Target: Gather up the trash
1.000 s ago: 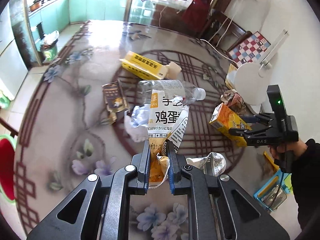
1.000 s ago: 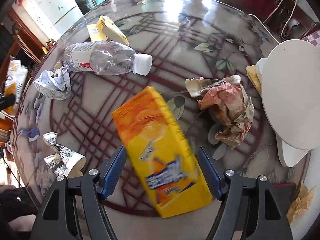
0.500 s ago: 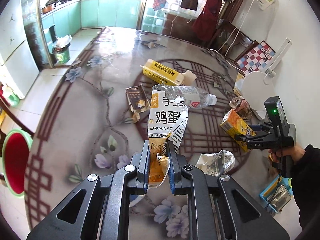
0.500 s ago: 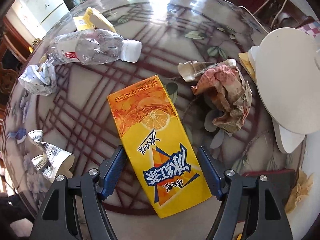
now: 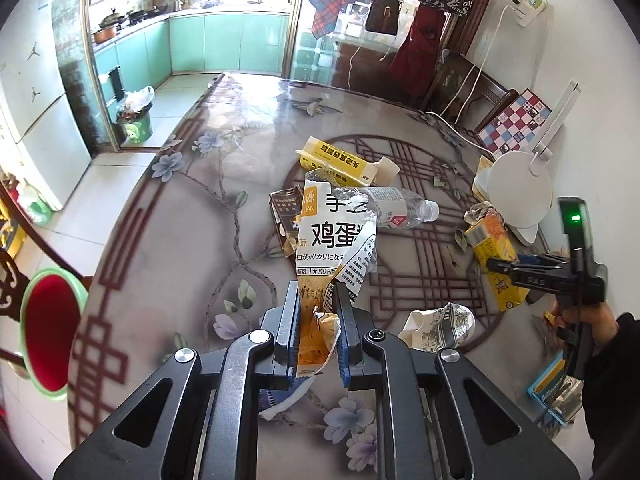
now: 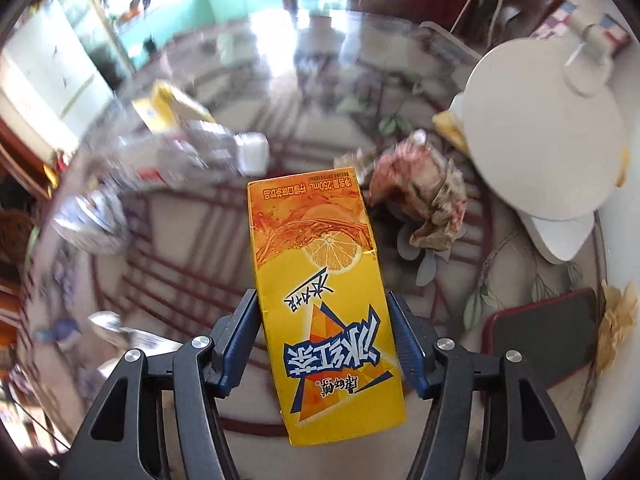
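The left gripper [image 5: 316, 322] pinches a crinkly white-and-orange snack wrapper [image 5: 334, 240] tight above the flowery desk [image 5: 192, 240]. The right gripper's [image 6: 324, 340] fingers have just been closing – they now squeeze the yellow-orange juice carton [image 6: 324, 280], lifted off the desk.

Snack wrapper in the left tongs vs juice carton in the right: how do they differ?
The snack wrapper is thin, torn and crumpled; the juice carton is a rigid box holding its shape.
The wrapper is mostly white with black print; the carton is orange-yellow with a lemon picture.
The left tongs pinch the wrapper nearly flat; the right tongs, just closing, stand wide across the carton.
Both are gripped trash.
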